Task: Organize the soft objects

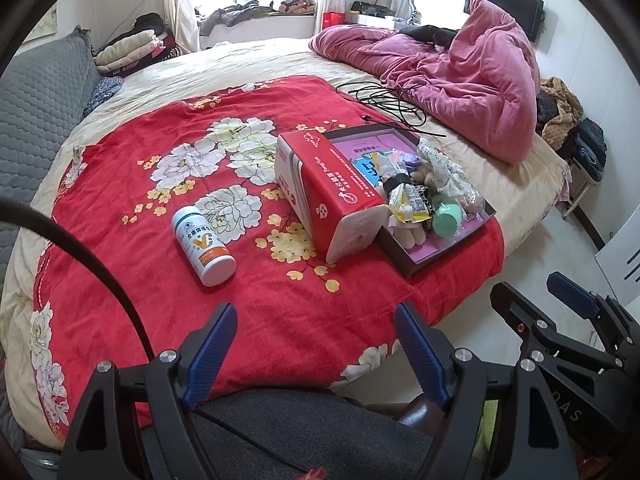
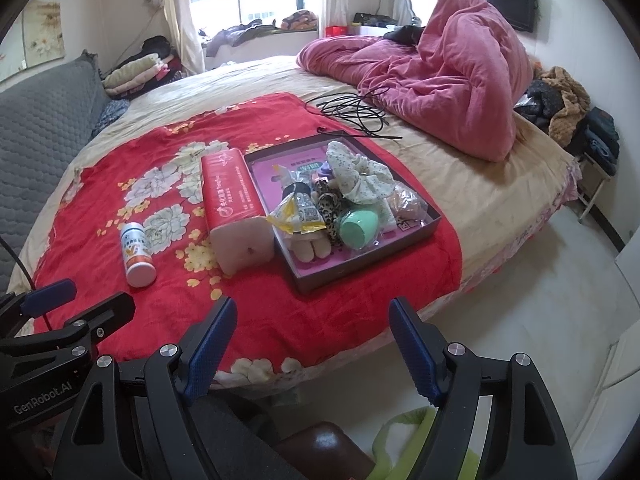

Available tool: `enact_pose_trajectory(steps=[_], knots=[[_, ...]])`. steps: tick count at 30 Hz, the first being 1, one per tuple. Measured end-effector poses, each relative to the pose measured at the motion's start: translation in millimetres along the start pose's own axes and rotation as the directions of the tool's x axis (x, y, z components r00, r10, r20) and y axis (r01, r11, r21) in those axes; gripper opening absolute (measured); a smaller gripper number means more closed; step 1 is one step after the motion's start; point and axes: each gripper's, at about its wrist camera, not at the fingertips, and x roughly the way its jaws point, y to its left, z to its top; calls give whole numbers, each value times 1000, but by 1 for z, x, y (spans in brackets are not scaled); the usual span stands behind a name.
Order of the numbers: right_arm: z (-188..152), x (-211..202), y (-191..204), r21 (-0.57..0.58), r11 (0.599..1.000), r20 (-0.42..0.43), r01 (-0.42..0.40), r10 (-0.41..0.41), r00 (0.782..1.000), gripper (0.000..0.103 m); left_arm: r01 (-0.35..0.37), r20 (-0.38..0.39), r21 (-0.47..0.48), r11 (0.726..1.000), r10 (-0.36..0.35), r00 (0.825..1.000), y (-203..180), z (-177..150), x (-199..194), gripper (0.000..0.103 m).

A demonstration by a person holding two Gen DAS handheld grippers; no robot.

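My left gripper [image 1: 316, 344] is wide open w/ nothing in it. Its blue pads [image 1: 212, 352] look bumpy, the arms are black. My right gripper [image 2: 312, 344] is wide open too, nothing between the pads. Both hang over the near edge of the bed, not touching it.

The left cam shows the right gripper at its far right side. The right cam shows the left gripper at its far left side, w/ white letters on it. Only the left cam shows a thick black cable [image 1: 80, 248] curving by. Only the right cam shows a lime green bag [image 2: 404, 436] on the floor below.

Past the grippers is a red blanket [image 1: 280, 312], fuzzy, w/ big white flowers. On it lies a white pill bottle [image 1: 204, 246], round and smooth, on its side. Next is a red tissue pack [image 1: 332, 200], soft and boxy, touching the tray. The dark tray [image 2: 404, 240] is flat, square-ish, pink inside. The soft things are piled in it: a frilly flower scrunchie [image 2: 360, 180], a leopard one [image 2: 330, 208], a mint green egg-shaped sponge [image 2: 356, 228], a crinkly yellow packet [image 2: 298, 216]. The right cam sees down into the tray better; in the left cam the tissue pack hides part of it.

Farther back: thin black wires [image 1: 392, 100] and a puffy pink quilt [image 1: 472, 80].
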Motion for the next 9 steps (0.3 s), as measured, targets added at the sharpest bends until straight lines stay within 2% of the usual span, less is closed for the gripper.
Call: enact_pose_trajectory(steps=[9], knots=[[0,1,0,0,1000,-1,0,0,1000,79,2,-8,-10,1000,-2,1000,2,0,3,80]])
